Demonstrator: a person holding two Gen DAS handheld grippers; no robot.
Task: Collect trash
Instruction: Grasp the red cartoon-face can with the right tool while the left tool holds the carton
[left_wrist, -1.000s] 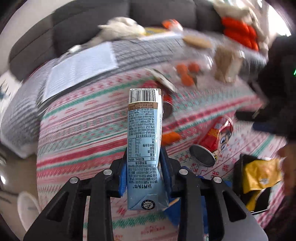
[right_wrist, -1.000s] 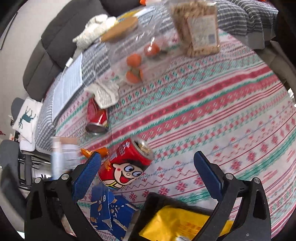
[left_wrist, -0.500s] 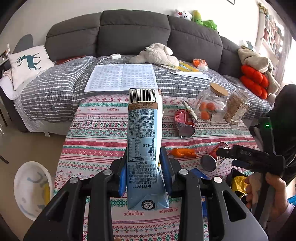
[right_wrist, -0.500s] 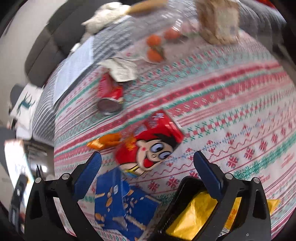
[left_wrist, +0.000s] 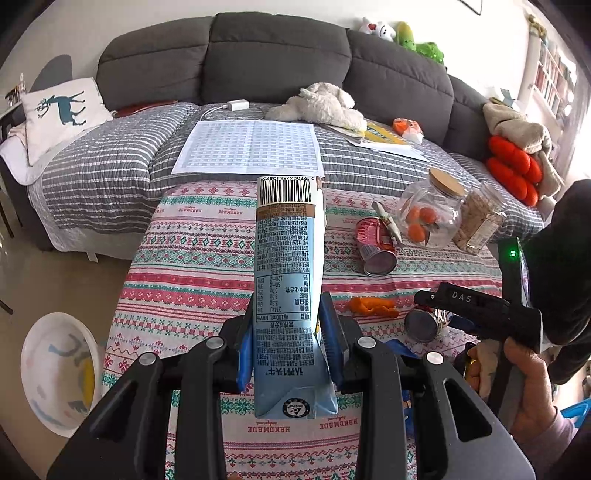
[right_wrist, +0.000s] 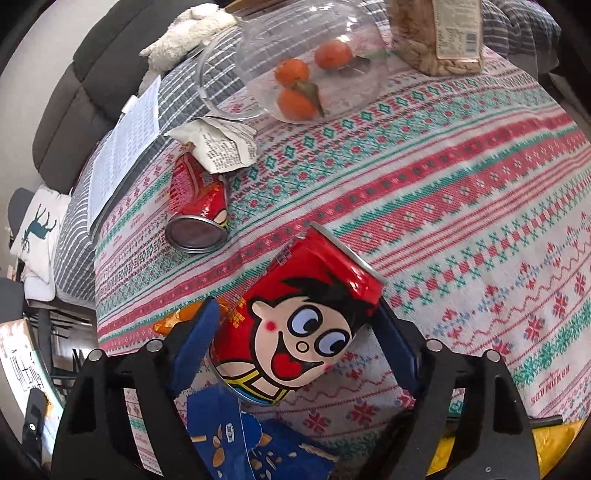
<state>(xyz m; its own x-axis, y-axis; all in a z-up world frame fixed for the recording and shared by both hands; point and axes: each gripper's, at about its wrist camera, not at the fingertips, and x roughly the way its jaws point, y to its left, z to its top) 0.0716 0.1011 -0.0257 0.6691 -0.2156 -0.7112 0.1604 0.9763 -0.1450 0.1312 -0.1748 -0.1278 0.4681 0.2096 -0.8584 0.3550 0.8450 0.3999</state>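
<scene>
Barcode digits and dense small print, mostly too fine to be read, are seen on the pale blue drink carton (left_wrist: 286, 280), which is clamped upright at frame centre between the pads of the left gripper (left_wrist: 288, 343). "HANDMADE" is woven along the edge of the patterned tablecloth (left_wrist: 192, 258). "DAS" is printed on the right gripper (right_wrist: 295, 343), seen at the right edge of the left wrist view.

Two red cans are counted: one red cartoon-face can (right_wrist: 299, 325) lies low in the right wrist frame between the closing jaws, whose pads are not yet pressed on it; a second red can (right_wrist: 197, 210) lies at left centre under a printed wrapper (right_wrist: 218, 147). Three tangerines (right_wrist: 295, 90) are counted inside one glass jar (right_wrist: 314, 59) at upper centre. One blue snack box (right_wrist: 251, 443) lies at the bottom.
</scene>
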